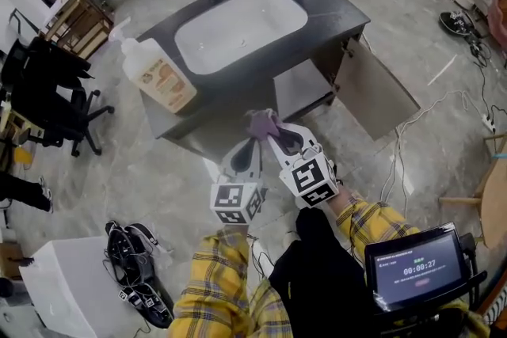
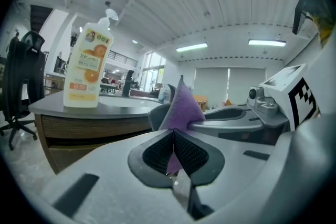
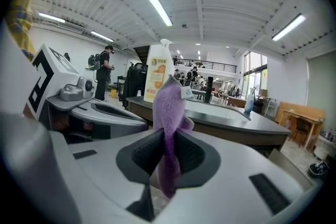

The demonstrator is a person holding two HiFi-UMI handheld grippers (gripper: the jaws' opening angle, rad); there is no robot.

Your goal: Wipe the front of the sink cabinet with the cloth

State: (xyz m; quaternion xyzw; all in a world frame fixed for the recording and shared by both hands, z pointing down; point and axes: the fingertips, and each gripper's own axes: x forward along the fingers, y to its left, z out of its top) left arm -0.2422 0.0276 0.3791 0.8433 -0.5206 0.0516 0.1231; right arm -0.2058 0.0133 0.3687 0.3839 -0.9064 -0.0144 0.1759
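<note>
Tongs in both your hands pinch one small purple fleecy cloth [image 1: 262,123], held up close to the front of the dark grey sink cabinet [image 1: 198,140]. From your head camera the cloth sits at the centre of the frame. Your left tongs [image 1: 252,143] reach toward it from 6 o'clock and your right tongs [image 1: 277,140] from 5 o'clock, with their tips side by side.

The left gripper view shows your left tongs [image 2: 174,150] clenched on a low corner of the cloth [image 2: 181,107], which rises in a peak above the pads. The right gripper view shows your right tongs [image 3: 166,152] also clamped on the cloth [image 3: 169,105]. A fold hangs below the pads and a small white label sits near the top.

Sharing the cloth like this looks like a way to spread or regrip it, so a flat face rather than a bunch meets the panel. No view settles whether the cloth touches the cabinet front.

On the cabinet's dark table top [image 1: 341,12], a white oval basin [image 1: 238,28] lies at 12 o'clock from the cloth. A white pump bottle with an orange label [image 1: 158,75] stands at 10 o'clock, near the front edge. A grey cabinet door [image 1: 376,91] hangs open at 2 o'clock, so the closed panel straight ahead of the cloth is the nearest face to wipe. Wiping seems not yet begun.
</note>
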